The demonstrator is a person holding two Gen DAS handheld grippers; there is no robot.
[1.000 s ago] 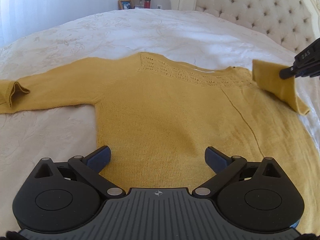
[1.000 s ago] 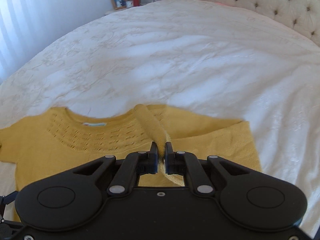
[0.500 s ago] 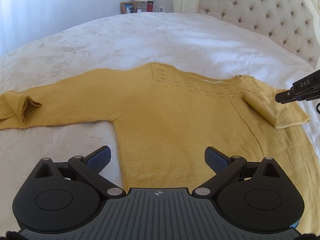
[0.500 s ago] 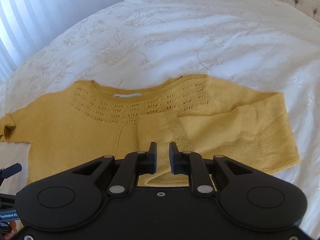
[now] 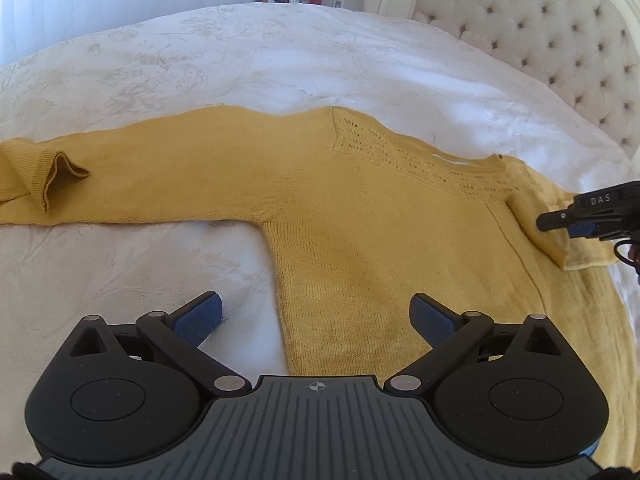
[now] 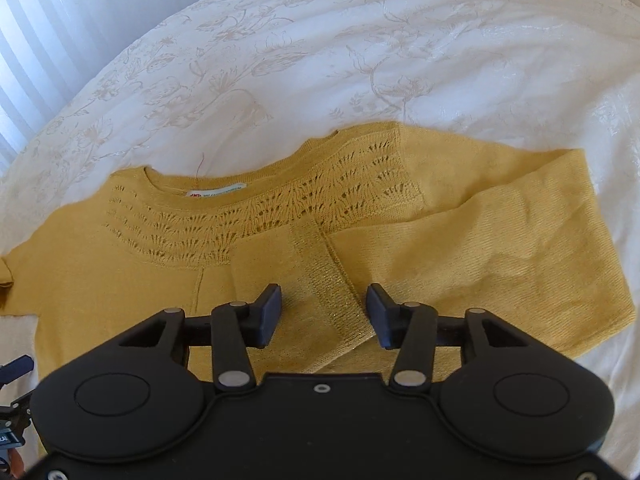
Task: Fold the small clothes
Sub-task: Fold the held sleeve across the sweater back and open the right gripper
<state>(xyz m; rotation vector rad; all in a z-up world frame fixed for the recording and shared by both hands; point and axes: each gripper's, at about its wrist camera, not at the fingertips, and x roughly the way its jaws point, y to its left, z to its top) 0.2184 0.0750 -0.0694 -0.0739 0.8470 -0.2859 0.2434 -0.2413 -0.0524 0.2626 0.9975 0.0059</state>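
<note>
Mustard-yellow knit fills the lower half of both views: a small mustard-yellow knitted sweater (image 6: 120, 280) lies flat on a white bedspread with a pale embossed floral pattern (image 6: 360, 60). Nearest in the right wrist view, the black right gripper (image 6: 323, 312) has its jaws opening, pads apart on either side of the ribbed cuff of the folded sleeve (image 6: 336, 304) without pressing it; a second ago they pinched that cuff in the air, and now the sleeve lies across the chest, below the openwork lace yoke (image 6: 280, 208). In the left wrist view, the black left gripper with blue pads (image 5: 318, 316) stands spread wide over the sweater's side edge at lower centre, holding nothing; that edge has slid rightward in the frame. Further, the other sleeve (image 5: 140, 176) stretches to the left edge, cuff turned back. At upper right rises a cream button-tufted headboard (image 5: 560, 40).
</note>
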